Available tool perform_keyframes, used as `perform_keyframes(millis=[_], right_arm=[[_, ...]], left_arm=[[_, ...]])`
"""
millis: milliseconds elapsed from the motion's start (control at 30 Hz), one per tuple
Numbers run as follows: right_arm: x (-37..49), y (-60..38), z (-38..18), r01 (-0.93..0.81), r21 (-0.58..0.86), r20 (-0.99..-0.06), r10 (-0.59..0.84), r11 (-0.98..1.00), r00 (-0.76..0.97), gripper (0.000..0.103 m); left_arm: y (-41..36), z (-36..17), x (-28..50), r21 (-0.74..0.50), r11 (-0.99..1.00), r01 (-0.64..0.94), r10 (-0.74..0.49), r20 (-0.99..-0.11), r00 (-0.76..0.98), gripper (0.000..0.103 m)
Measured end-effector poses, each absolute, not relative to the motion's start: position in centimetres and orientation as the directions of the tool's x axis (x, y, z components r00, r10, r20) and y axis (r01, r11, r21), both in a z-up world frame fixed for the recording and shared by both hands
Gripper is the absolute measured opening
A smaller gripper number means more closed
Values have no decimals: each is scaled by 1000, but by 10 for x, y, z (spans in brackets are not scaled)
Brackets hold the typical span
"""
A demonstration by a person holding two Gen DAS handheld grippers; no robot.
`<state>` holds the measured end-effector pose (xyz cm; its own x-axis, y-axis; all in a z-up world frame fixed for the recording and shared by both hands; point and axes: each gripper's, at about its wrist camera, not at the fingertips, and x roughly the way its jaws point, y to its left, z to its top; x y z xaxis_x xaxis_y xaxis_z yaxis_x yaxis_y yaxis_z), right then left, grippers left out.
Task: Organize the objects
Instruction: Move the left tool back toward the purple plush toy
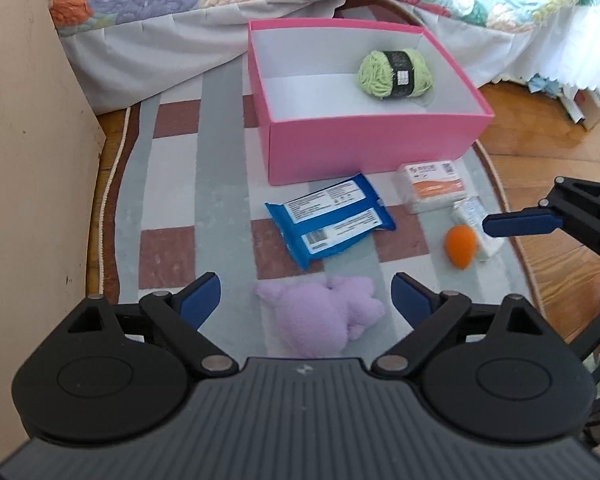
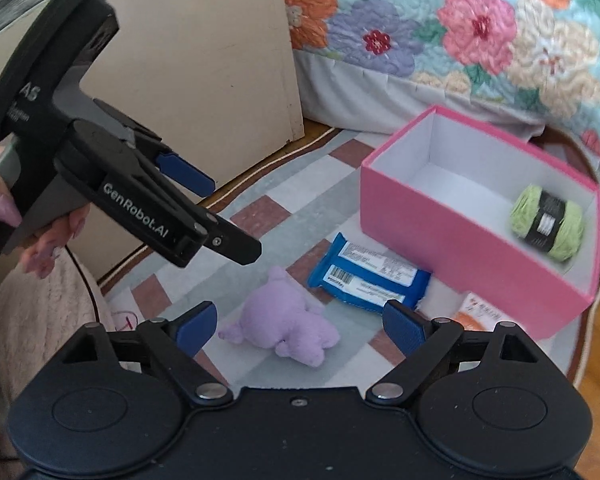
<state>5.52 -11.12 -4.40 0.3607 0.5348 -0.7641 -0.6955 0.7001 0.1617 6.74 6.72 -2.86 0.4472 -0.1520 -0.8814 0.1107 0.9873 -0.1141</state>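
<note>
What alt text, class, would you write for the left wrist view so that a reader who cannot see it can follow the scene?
The open left gripper points down at a purple plush toy lying on a checked rug. Beyond it lie a blue packet, an orange egg-shaped sponge and small white packs. Behind them, a pink box holds green yarn.

Right claw (image 2: 296,322): spread wide, nothing between, above purple plush toy (image 2: 288,330)
Pink box (image 2: 460,248): holds green yarn (image 2: 548,222)
Left claw (image 2: 220,216): held by hand (image 2: 40,240)
</note>
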Motion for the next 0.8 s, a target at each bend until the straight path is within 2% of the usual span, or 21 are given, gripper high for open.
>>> perform_keyframes(millis=[133,233,600,800], right_arm=[[57,-107,-63,-676,185,-752,546,714,371,93],[58,-100,-76,-654,139,-768,498,743,403,93],[62,-84,-110,-674,174,-813,492,718,313,93],[63,-79,-126,-644,221,-820,497,732,284,93]], left_arm=[[69,-47,72,-98,991,94,-128,-900,417,93],[71,-59,74,-92,992,85,-119,-909,400,93],[84,-100,82,-226,974,16,-219,-917,333,92],[88,-121,83,-255,967,-24,-236,-924,302,89]])
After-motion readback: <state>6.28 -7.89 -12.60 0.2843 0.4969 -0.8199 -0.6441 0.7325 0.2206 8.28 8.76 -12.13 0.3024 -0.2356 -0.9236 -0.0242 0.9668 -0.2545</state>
